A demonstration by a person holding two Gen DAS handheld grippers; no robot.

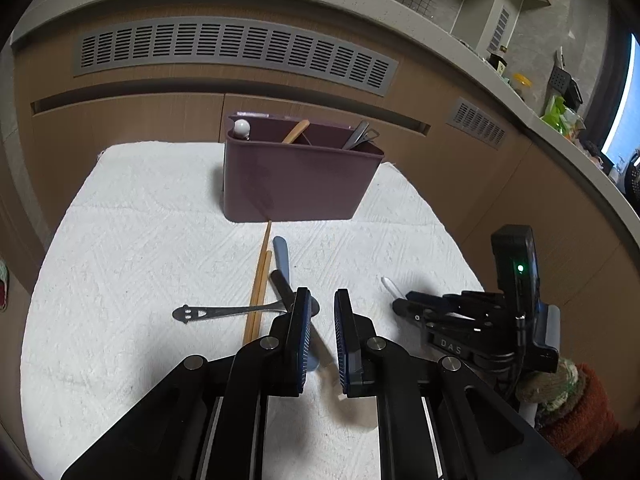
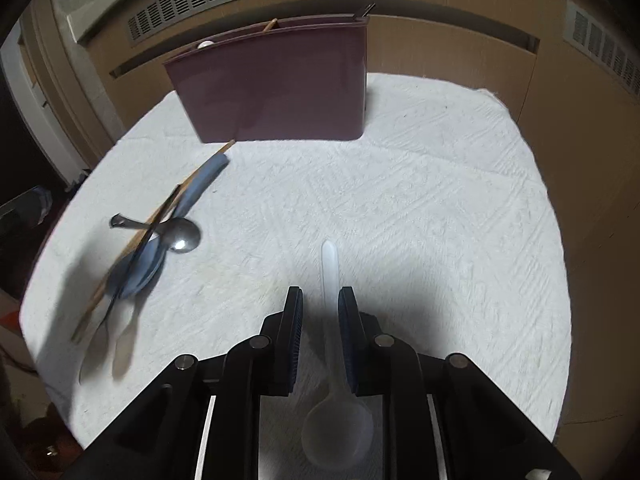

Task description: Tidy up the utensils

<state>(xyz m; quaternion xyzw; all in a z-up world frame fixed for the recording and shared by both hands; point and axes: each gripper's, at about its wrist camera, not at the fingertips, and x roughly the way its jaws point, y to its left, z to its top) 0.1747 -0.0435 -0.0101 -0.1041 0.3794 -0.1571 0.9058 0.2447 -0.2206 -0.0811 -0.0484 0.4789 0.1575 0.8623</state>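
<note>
Right gripper (image 2: 319, 312) low over white cloth (image 2: 420, 208), jaws narrowly parted around white plastic spoon (image 2: 330, 276) handle, contact unclear. Left gripper (image 1: 322, 320) parted, empty, above pile: chopsticks (image 1: 258, 284), metal spoon (image 1: 224, 312), blue spoon (image 1: 282, 256). Maroon utensil caddy (image 1: 296, 184) upright at cloth's far edge, partly filled.

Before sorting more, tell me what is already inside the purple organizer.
Inside the purple organizer: a white ball-topped utensil at one end, a wooden handle in the middle, metal handles at the other end. Its walls hide their lower parts and anything lying lower.
</note>
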